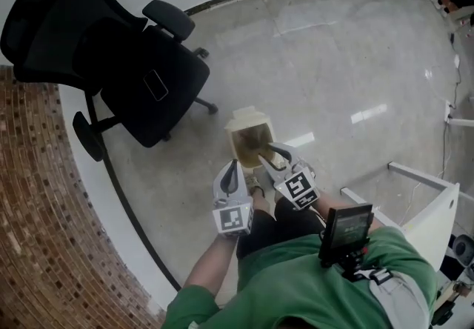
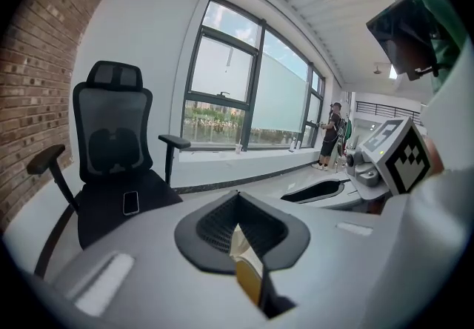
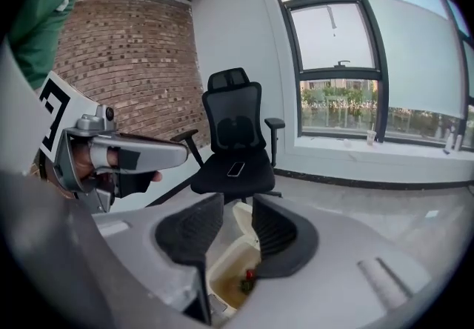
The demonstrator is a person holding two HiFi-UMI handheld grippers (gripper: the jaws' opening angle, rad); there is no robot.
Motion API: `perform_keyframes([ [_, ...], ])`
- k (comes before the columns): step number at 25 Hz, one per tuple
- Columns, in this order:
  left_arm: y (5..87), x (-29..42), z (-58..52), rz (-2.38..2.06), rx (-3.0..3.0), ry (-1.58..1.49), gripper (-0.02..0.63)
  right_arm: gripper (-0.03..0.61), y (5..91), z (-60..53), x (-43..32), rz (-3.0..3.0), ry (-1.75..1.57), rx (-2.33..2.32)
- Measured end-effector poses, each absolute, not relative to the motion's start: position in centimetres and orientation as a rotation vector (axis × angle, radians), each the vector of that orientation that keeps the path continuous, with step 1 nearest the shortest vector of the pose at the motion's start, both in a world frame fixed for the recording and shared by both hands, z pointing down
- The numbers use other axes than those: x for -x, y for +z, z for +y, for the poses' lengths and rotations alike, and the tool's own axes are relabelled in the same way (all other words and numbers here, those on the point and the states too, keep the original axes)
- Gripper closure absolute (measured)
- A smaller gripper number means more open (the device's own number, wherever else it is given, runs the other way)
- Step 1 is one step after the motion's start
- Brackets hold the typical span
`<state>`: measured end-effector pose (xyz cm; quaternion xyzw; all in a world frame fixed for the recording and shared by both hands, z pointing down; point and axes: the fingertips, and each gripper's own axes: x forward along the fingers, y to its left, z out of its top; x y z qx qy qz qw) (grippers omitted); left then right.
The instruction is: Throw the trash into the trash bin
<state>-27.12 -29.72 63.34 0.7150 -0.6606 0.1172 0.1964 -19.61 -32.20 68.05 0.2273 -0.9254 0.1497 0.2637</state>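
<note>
Right gripper (image 3: 237,210): jaws apart, nothing between them. Through the gap I see red-and-green trash (image 3: 248,280) lying inside the trash bin (image 3: 224,259), directly below. Left gripper (image 2: 238,205): jaws closed, empty, over the bin's near edge. Office chair (image 1: 141,75) stands beyond the bin.

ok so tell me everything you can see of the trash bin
The trash bin is small, square and cream, plastic by its look, standing upright on the pale floor beside the black chair. Its lid is tipped back, open. Small red and green scraps lie inside. The right gripper hangs over it, jaws apart.
</note>
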Motion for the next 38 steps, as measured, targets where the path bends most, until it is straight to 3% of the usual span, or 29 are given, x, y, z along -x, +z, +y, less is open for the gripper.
perform_keyframes([
  [21,43.6,27.0,-29.2,-1.966,-2.263,0.050,0.607,0.457,44.6,-32.2,20.5,-2.810,0.175,-0.749],
  [35,39.1,28.0,-29.0,-1.937,-2.383,-0.073,0.607,0.469,40.2,-30.8,20.5,-2.851,0.117,-0.872],
  [38,39.1,27.9,-28.6,-1.911,-2.397,-0.084,0.607,0.497,40.3,-30.4,20.2,-2.839,0.144,-0.909],
])
